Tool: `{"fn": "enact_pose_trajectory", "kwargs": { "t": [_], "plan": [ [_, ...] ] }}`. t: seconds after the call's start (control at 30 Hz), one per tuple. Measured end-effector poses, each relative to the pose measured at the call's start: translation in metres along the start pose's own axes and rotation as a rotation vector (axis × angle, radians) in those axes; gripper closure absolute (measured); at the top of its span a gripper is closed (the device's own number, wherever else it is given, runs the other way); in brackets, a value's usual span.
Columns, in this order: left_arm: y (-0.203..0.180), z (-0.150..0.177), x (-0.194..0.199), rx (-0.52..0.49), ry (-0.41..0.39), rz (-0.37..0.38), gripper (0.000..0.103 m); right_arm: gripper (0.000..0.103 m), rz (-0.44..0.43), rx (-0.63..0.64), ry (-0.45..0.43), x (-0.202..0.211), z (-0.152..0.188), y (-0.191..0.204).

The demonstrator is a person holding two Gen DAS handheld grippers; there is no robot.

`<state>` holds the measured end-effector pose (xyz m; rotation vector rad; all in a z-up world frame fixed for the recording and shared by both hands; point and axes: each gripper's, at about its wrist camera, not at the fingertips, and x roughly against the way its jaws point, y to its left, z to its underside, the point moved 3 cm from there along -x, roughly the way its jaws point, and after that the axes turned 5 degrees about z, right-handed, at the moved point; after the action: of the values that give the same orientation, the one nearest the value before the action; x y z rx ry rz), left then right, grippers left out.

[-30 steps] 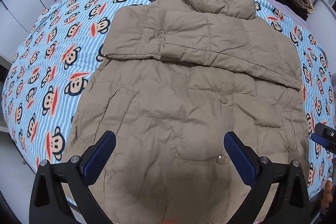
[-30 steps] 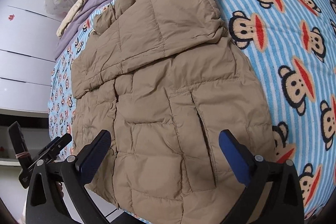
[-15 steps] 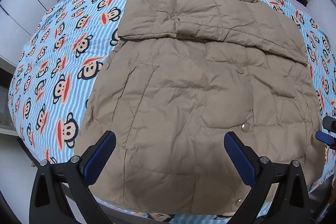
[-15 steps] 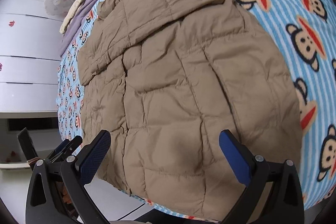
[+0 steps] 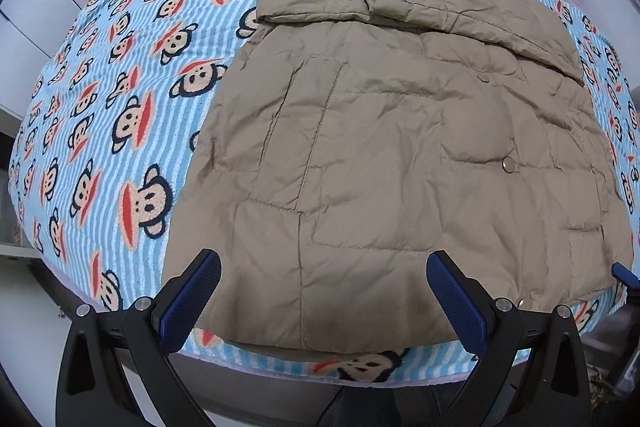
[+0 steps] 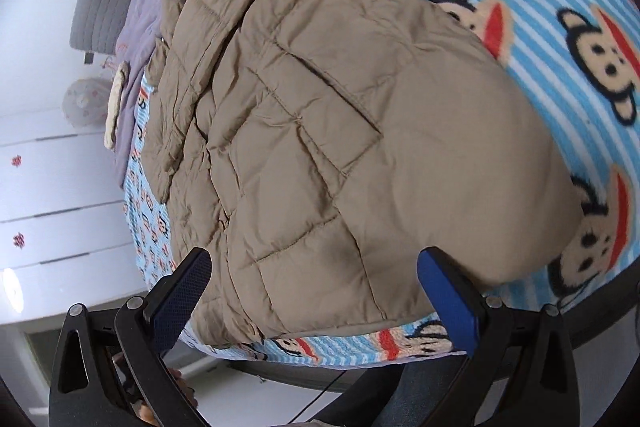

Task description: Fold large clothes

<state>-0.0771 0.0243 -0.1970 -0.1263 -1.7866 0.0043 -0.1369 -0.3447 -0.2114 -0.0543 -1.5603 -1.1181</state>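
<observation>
Left hand-held gripper (image 5: pixel 320 291) spread wide, holding nothing, poised over the near hem of the tan puffer jacket (image 5: pixel 400 147) lying flat on the monkey-print blanket (image 5: pixel 120 107) of the bed, sleeves folded across the far chest.

Right hand-held gripper (image 6: pixel 312 287) likewise wide and empty above the near right corner of the same jacket (image 6: pixel 340 147). Likely risks: pinching only the slick top layer, so the padded fill slides and the fold skews; catching the blanket (image 6: pixel 560 27) underneath; uneven lifting between the two sides, spilling the crossed sleeves out.
</observation>
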Motion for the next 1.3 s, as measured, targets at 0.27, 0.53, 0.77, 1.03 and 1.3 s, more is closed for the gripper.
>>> {"fn": "enact_pose_trajectory", "kwargs": {
  "t": [0.27,0.53,0.77,1.03,1.3],
  "plan": [
    [0.044,0.026,-0.006,0.164,0.033,0.254,0.000,0.001,-0.062,-0.105,-0.039,0.007,0.016,-0.020],
    [0.071,0.055,-0.026,0.293,0.082,0.418,0.000,0.000,-0.063,-0.138,-0.029,0.009,0.029,-0.031],
    [0.067,0.057,-0.050,0.365,0.129,0.540,0.000,0.000,-0.139,-0.212,-0.019,0.002,0.035,-0.049],
    [0.045,0.037,-0.055,0.374,0.101,0.566,0.000,0.002,-0.276,-0.306,-0.050,-0.007,0.022,-0.053],
    [0.037,0.023,-0.042,0.354,0.059,0.645,0.091,0.093,-0.266,-0.301,0.014,-0.021,0.014,-0.048]
  ]
}}
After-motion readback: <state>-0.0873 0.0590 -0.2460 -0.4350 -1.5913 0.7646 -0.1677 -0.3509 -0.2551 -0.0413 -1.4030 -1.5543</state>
